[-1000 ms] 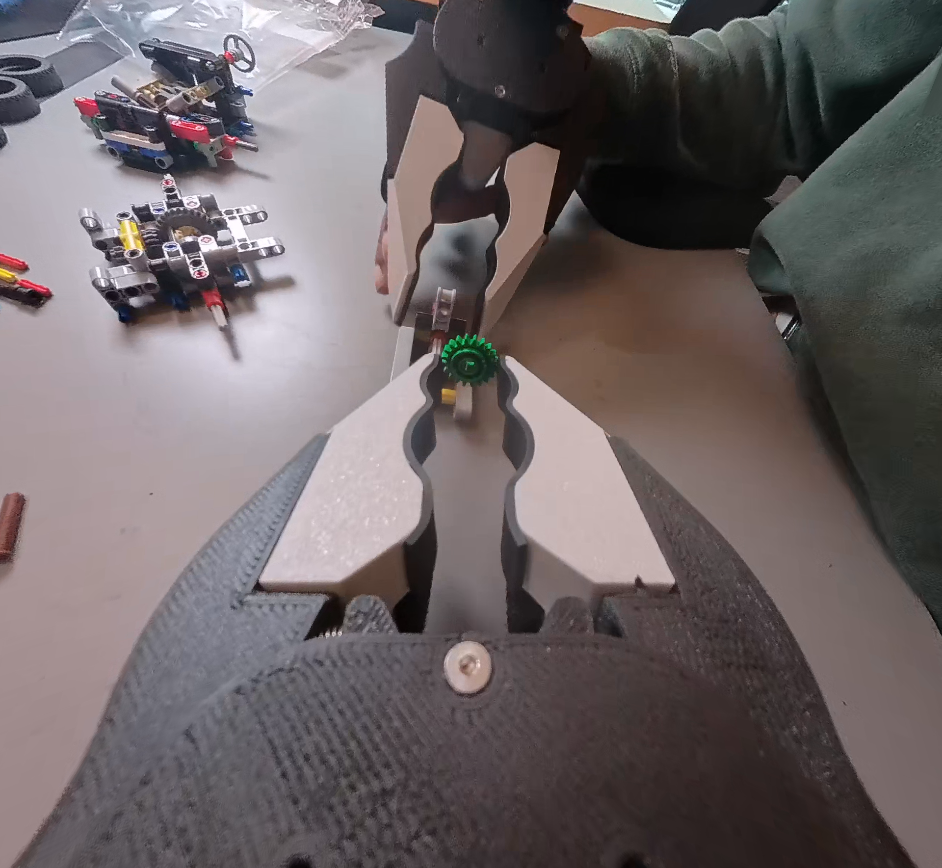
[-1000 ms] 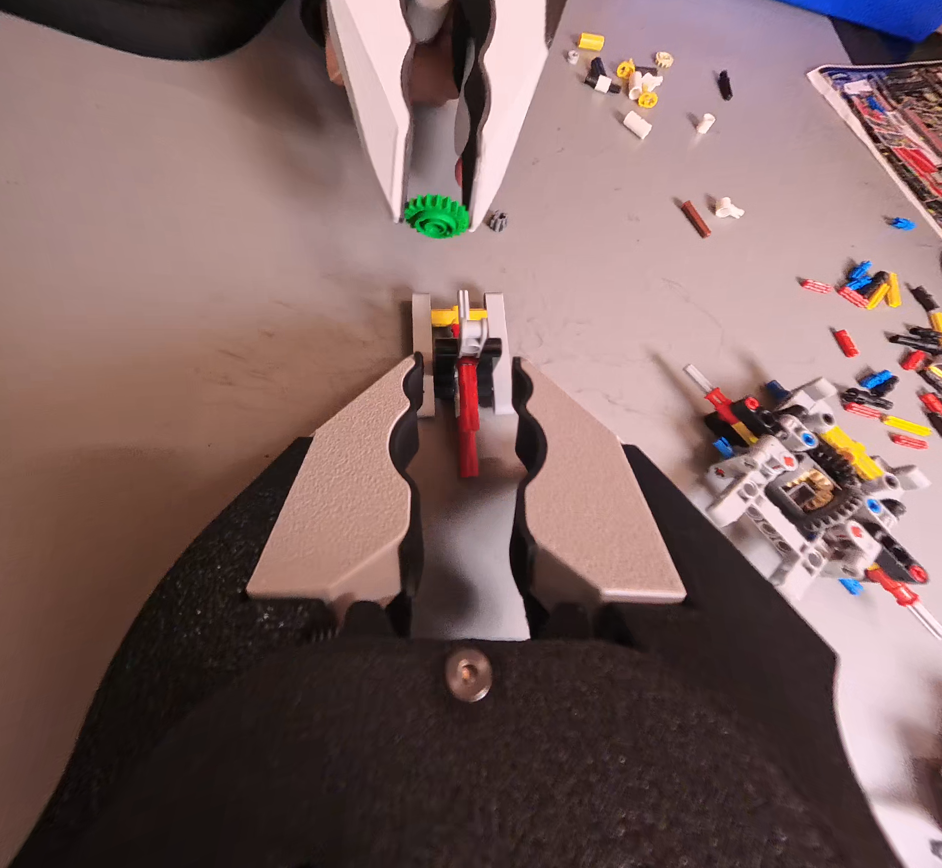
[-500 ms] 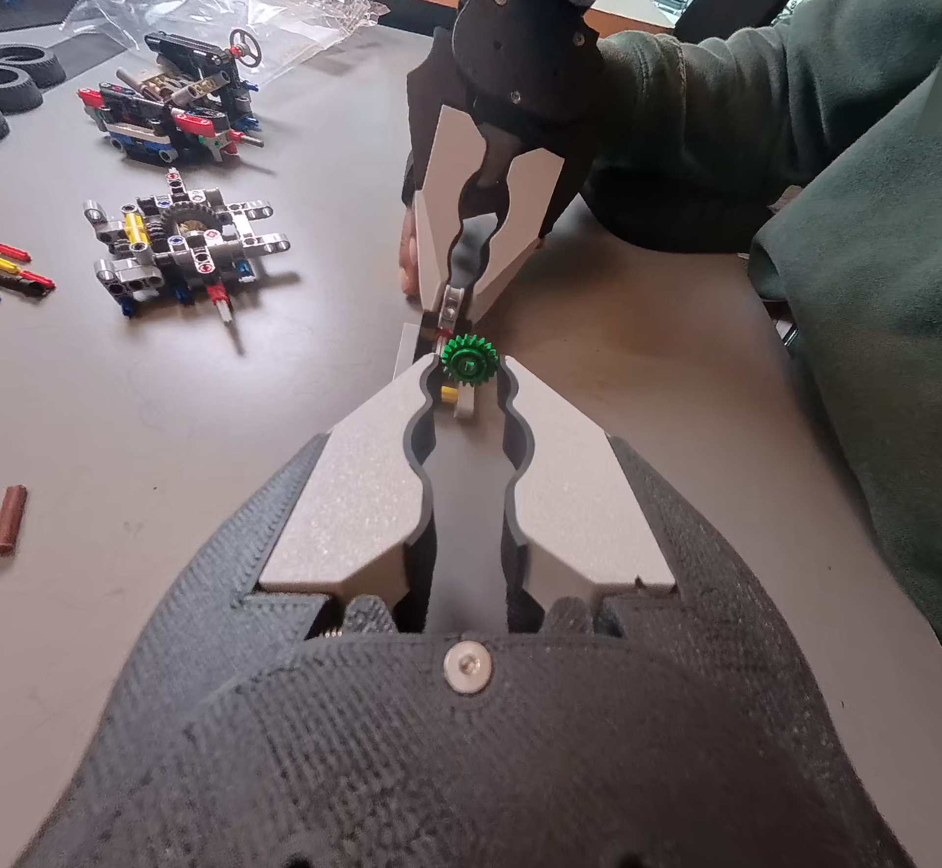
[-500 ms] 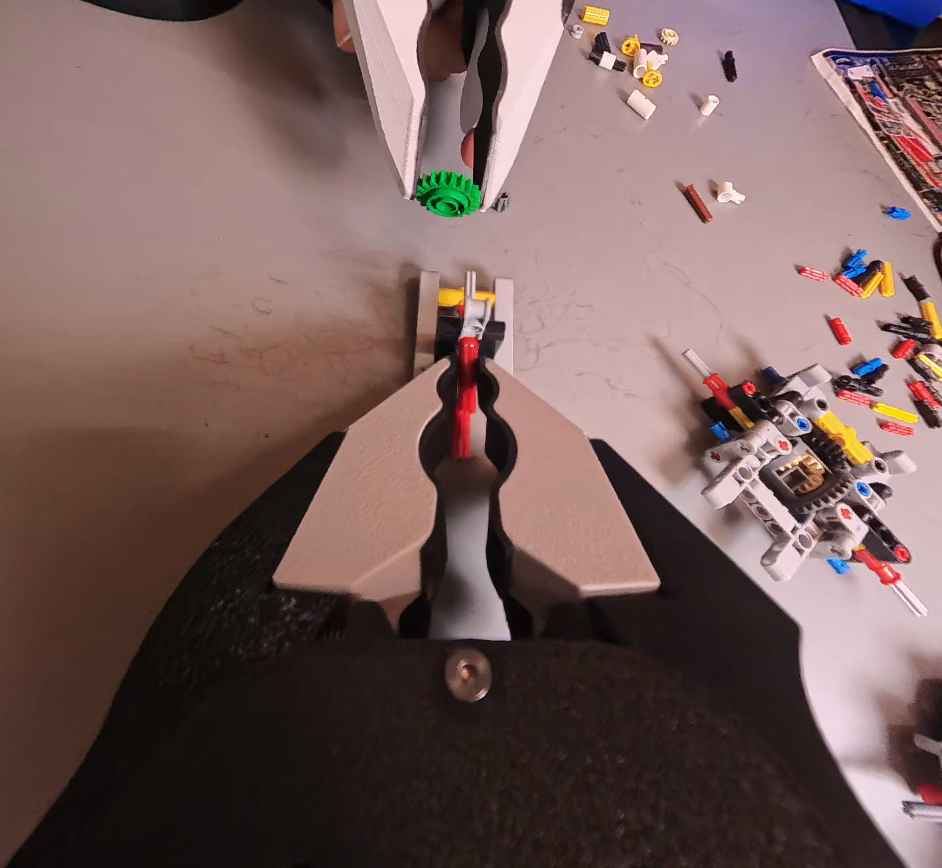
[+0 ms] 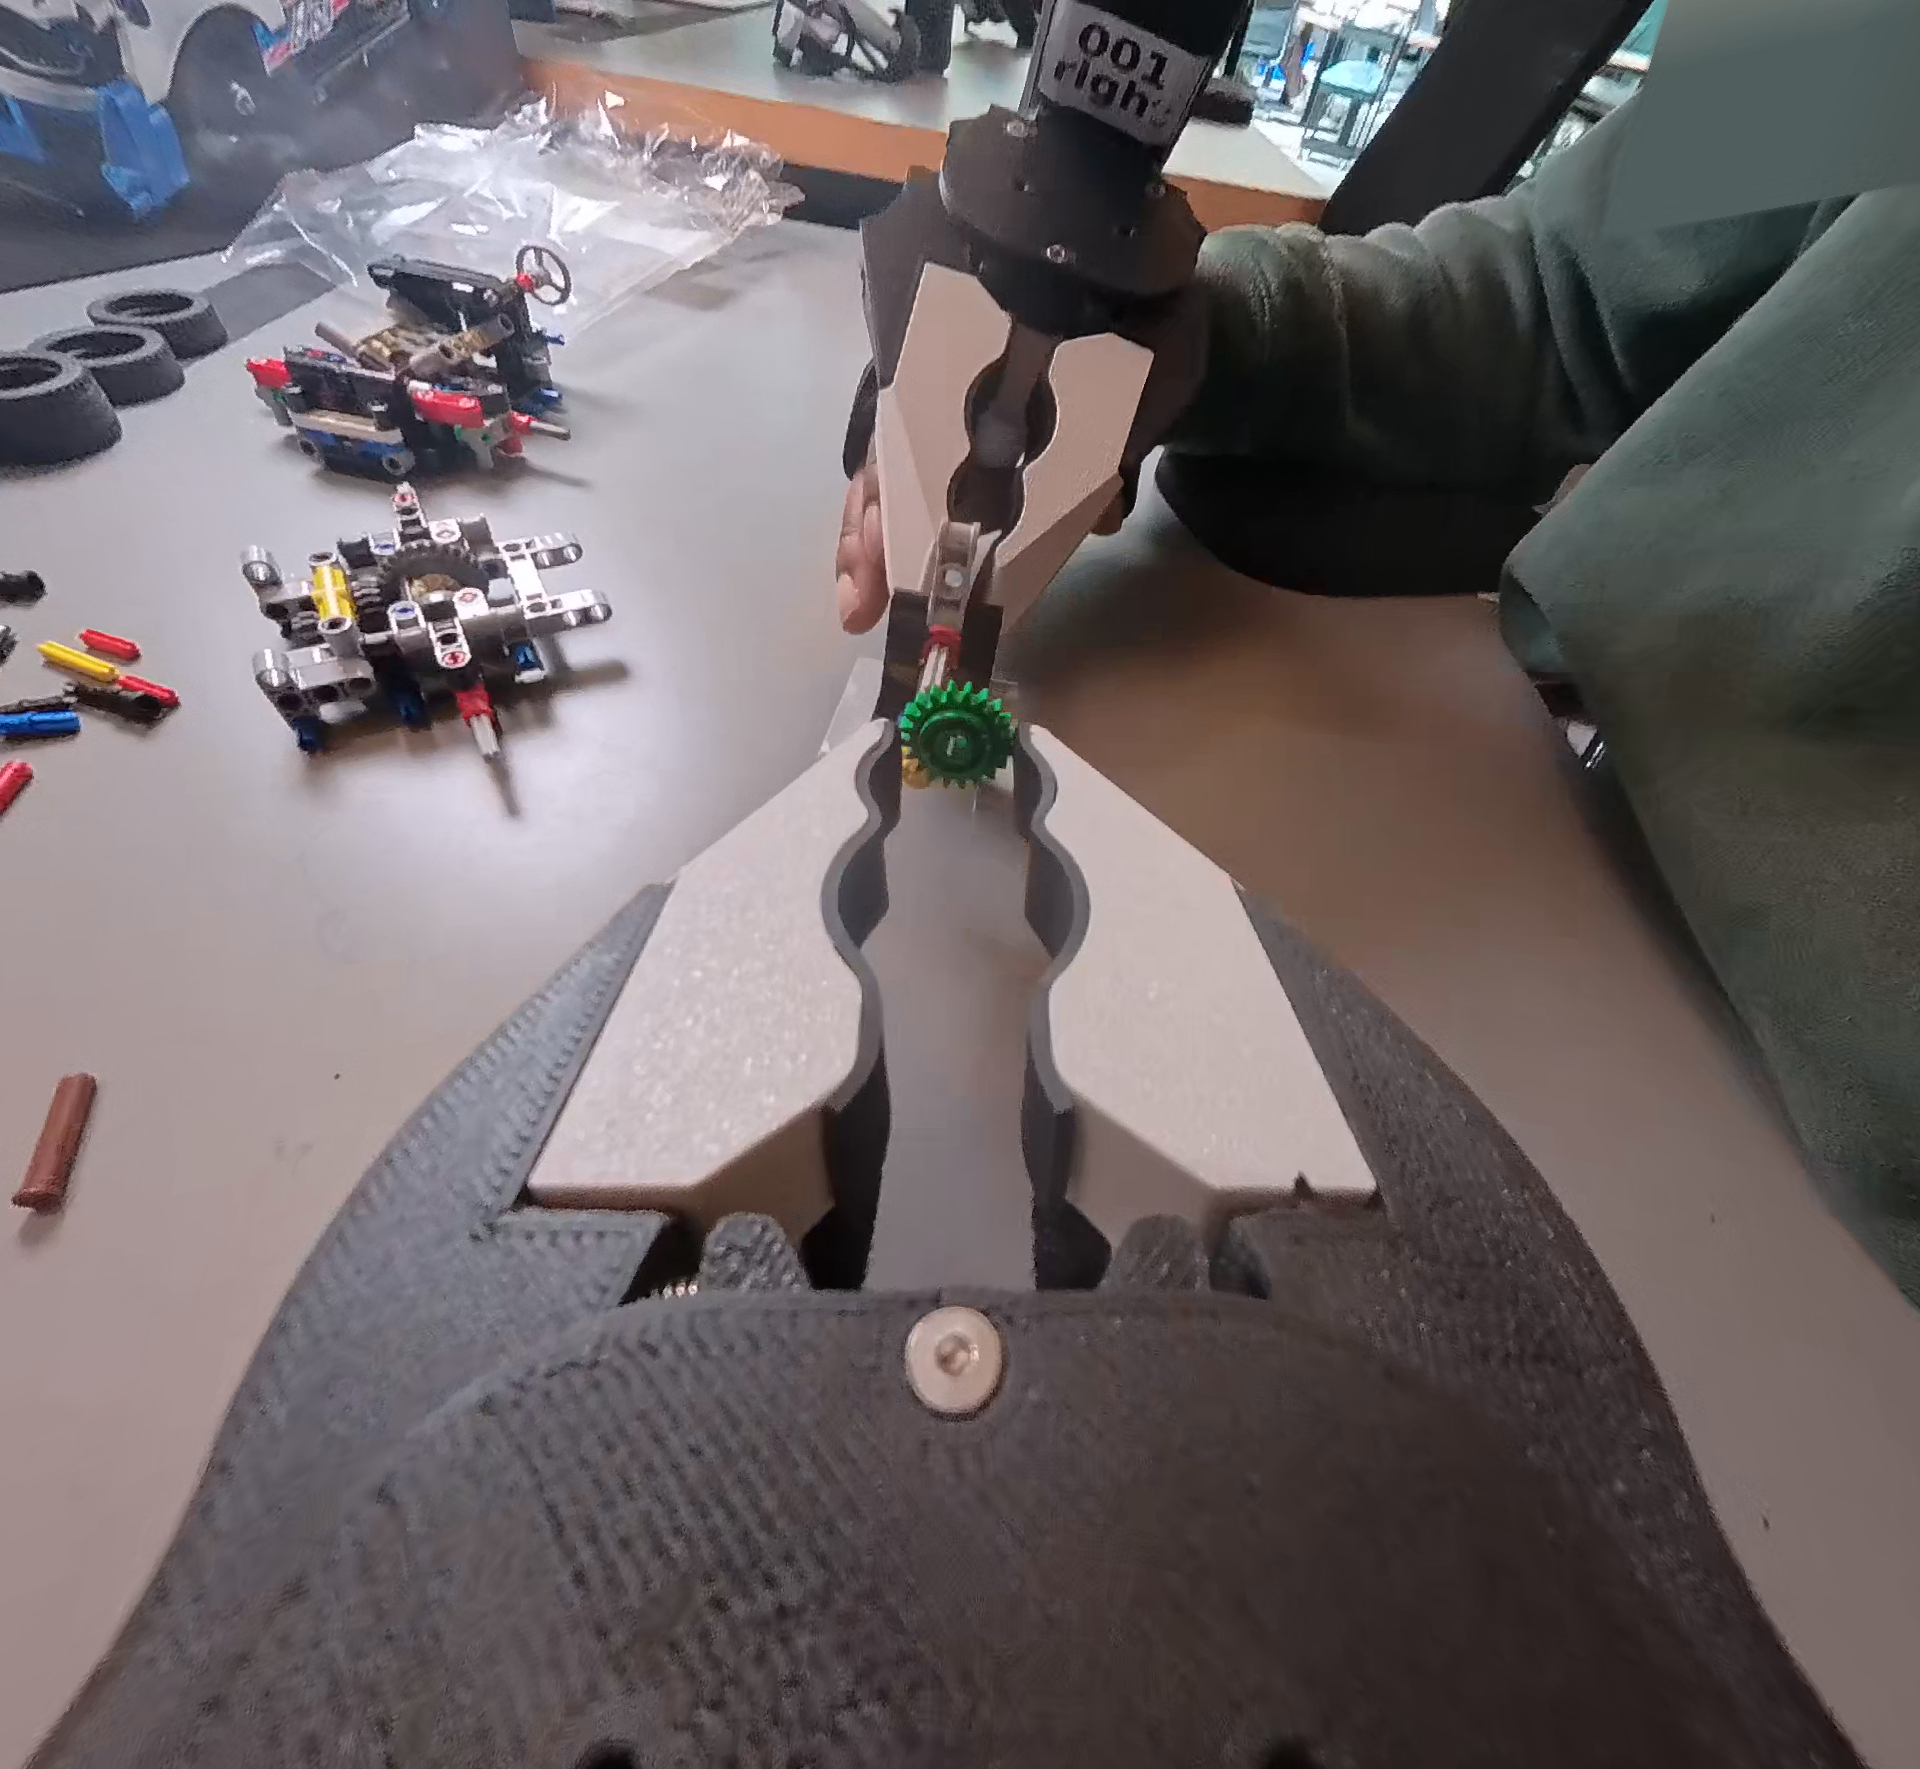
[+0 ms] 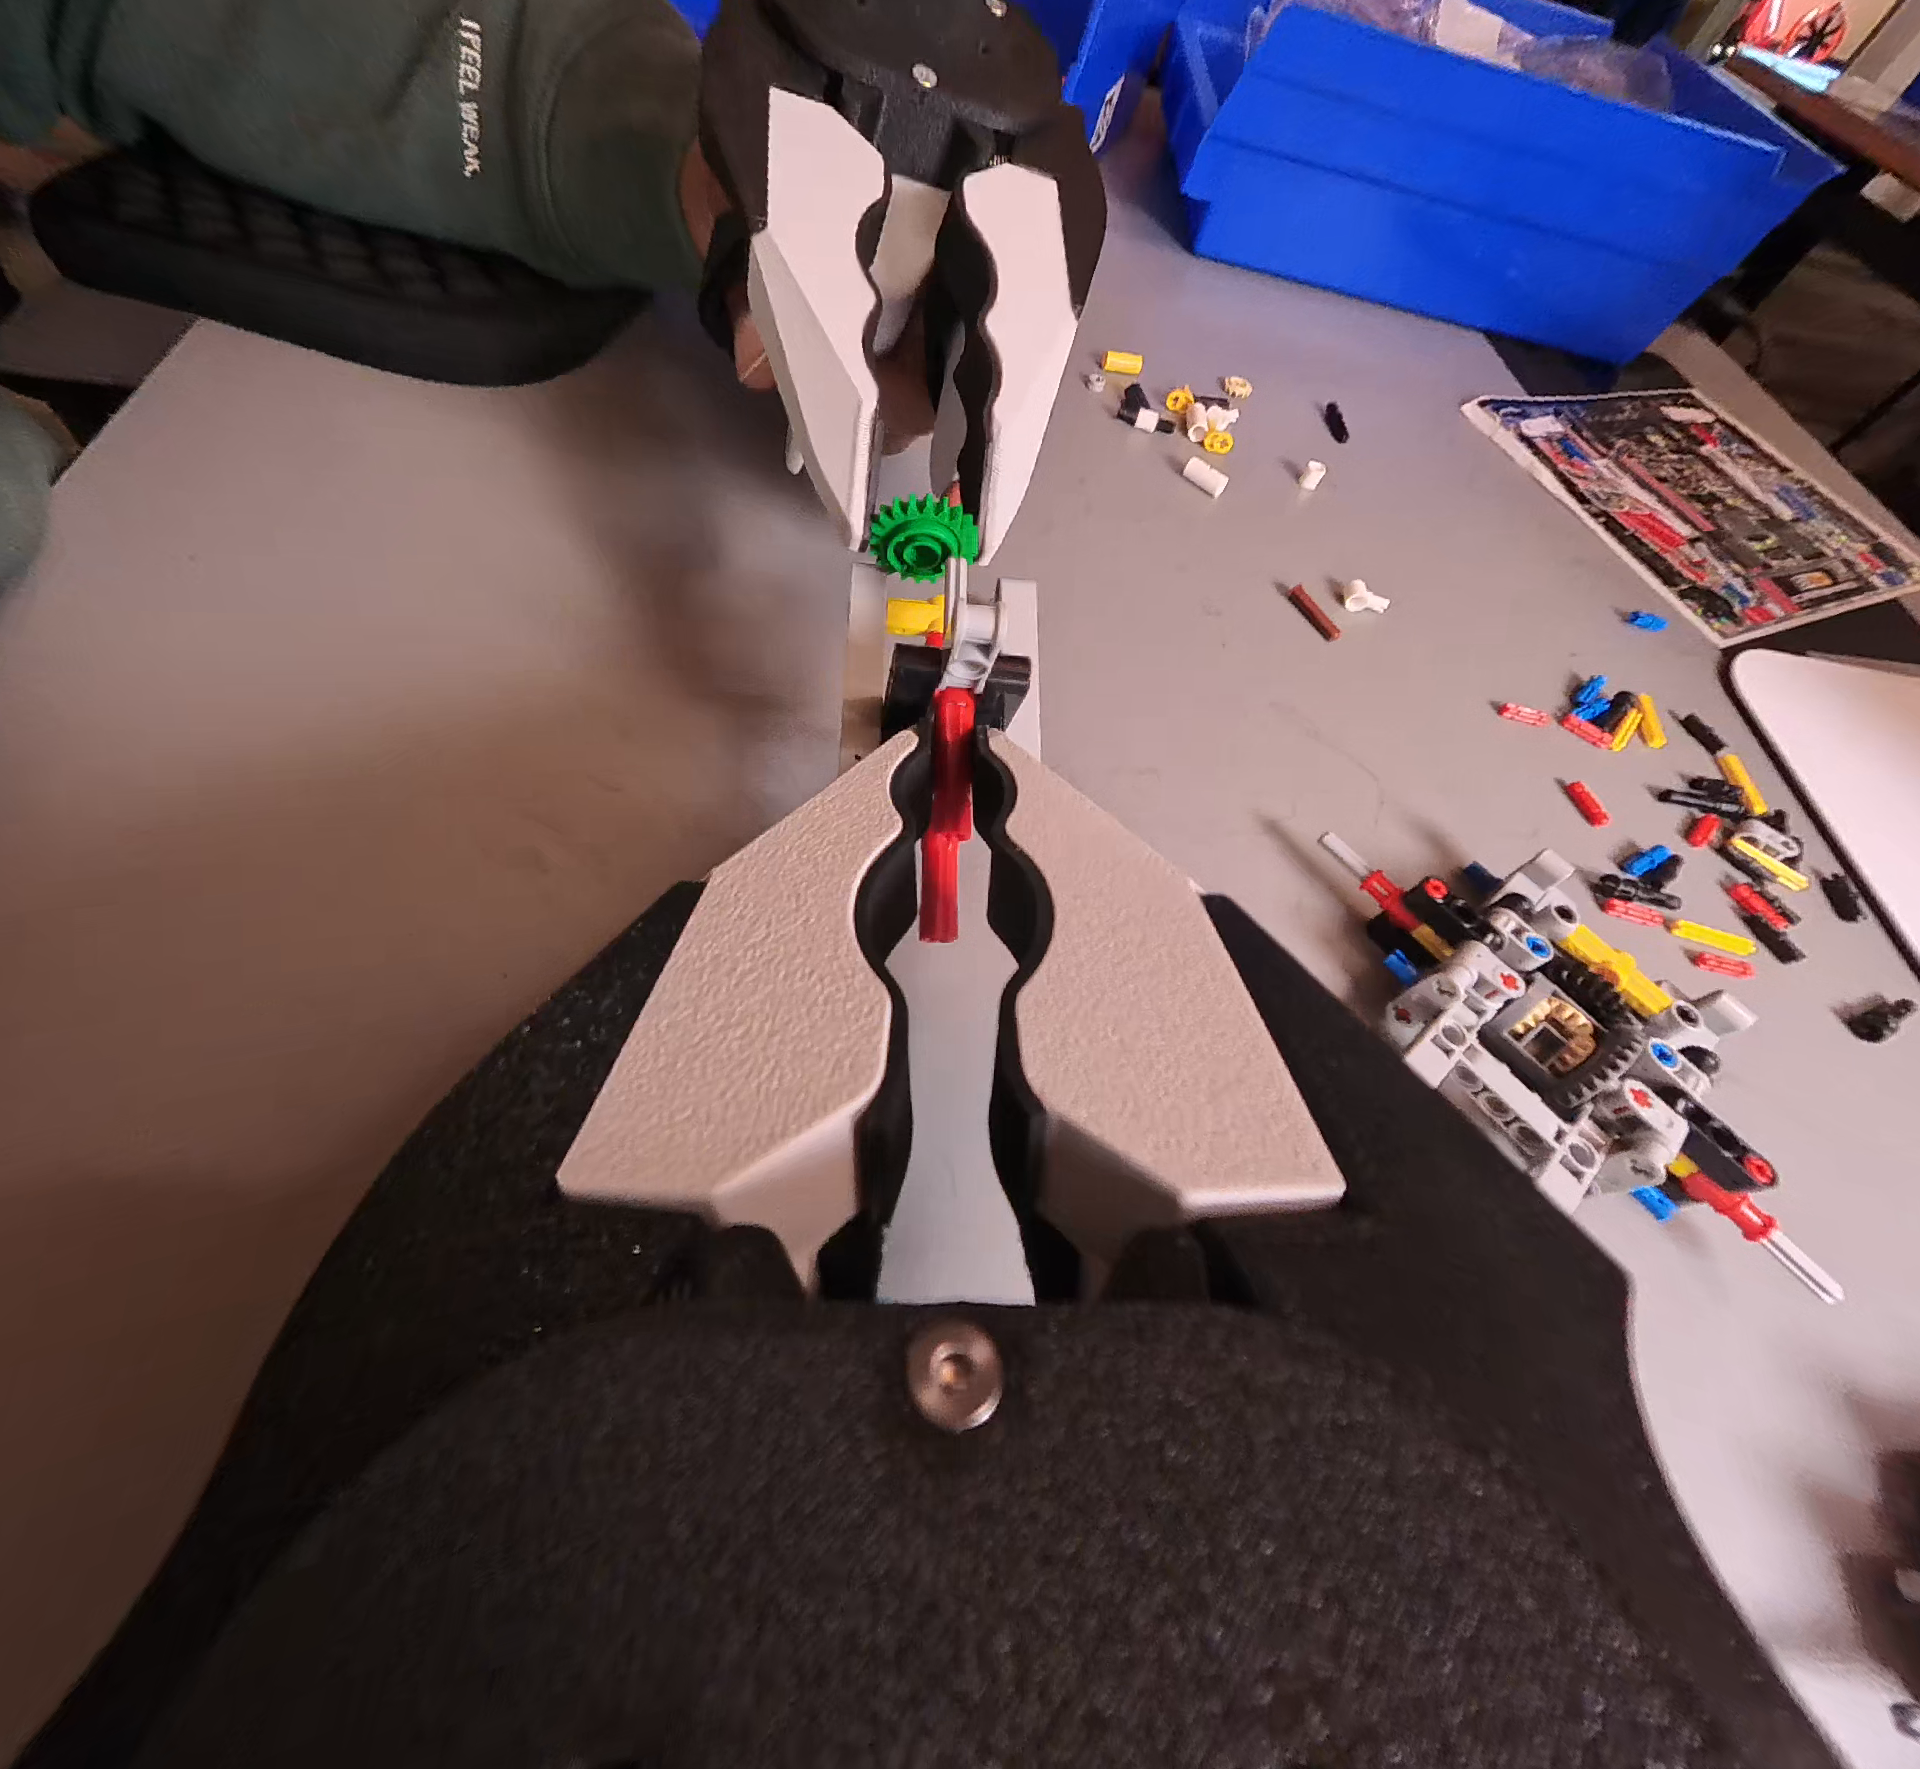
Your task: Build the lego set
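Gears first: the left gripper (image 5: 956,751) has its jaws shut on a small green gear (image 5: 956,745), teeth pinched at both sides. Just beyond, over the desk (image 5: 312,888), the right gripper (image 6: 951,763) squeezes the red axle (image 6: 948,826) of a little brick piece (image 6: 956,670). Both look light, hard and slippery.

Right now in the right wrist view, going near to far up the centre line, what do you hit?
Right gripper shut on the red axle → grey connector → green gear → left gripper pinching that gear → blue bins.
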Available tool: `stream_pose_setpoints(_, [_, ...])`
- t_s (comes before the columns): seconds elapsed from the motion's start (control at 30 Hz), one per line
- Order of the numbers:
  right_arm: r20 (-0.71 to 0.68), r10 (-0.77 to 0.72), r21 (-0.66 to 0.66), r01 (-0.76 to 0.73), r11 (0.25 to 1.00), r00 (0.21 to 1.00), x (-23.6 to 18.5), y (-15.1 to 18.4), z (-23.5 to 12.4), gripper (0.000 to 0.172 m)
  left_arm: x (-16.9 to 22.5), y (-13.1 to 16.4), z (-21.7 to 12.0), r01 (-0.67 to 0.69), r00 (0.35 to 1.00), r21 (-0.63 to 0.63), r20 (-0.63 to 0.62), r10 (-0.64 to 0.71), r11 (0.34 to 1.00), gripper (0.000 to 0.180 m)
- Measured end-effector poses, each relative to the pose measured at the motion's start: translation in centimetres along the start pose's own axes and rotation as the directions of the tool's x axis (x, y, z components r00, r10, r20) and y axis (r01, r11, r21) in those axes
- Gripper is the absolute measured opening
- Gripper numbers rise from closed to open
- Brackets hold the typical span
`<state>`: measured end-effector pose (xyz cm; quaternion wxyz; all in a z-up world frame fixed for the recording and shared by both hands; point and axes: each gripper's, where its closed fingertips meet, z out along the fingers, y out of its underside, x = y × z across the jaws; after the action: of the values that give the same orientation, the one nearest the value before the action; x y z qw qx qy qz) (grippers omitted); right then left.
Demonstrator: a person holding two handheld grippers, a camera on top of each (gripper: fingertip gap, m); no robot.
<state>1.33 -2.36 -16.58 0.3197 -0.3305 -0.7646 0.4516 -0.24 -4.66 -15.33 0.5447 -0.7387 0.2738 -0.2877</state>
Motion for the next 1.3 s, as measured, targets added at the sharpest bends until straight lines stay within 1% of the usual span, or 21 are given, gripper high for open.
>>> stream_pose_setpoints(0.2, [0.005, -0.03, 0.016, 0.03, 0.999, 1.0, -0.6, -0.9, 0.0, 0.004, 0.3, -0.8, -0.2, -0.005, 1.0, 0.056, -0.015, 0.006, 0.998, 0.019])
stream_pose_setpoints(0.37, [-0.007, -0.049, 0.0, 0.049, 0.999, 0.999, -0.7, -1.0, -0.2, 0.004, 0.5, -1.0, -0.2, -0.009, 1.0, 0.075, -0.025, 0.011, 0.997, 0.019])
stream_pose_setpoints(0.53, [-0.018, -0.068, -0.055, 0.067, 0.996, 0.998, -0.7, -0.5, 0.0, 0.004, 0.4, -0.6, 0.2, -0.039, 0.999, 0.041, 0.0, 0.039, 0.998, 0.019])
stream_pose_setpoints(0.87, [-0.013, -0.086, -0.133, 0.084, 0.988, 0.996, -1.5, 0.4, 0.9, 0.004, 0.7, 1.0, 1.8, -0.167, 0.983, -0.097, 0.061, 0.173, 0.981, 0.02])
stream_pose_setpoints(1.17, [0.003, -0.067, -0.155, 0.067, 0.986, 0.998, -1.9, 1.2, 1.2, 0.004, 0.6, 2.3, 2.2, -0.199, 0.973, -0.187, 0.077, 0.216, 0.962, 0.02])
stream_pose_setpoints(1.3, [0.007, -0.046, -0.15, 0.046, 0.988, 0.999, -1.8, 1.3, 1.2, 0.004, 0.5, 2.4, 2.3, -0.167, 0.98, -0.197, 0.077, 0.185, 0.966, 0.02])
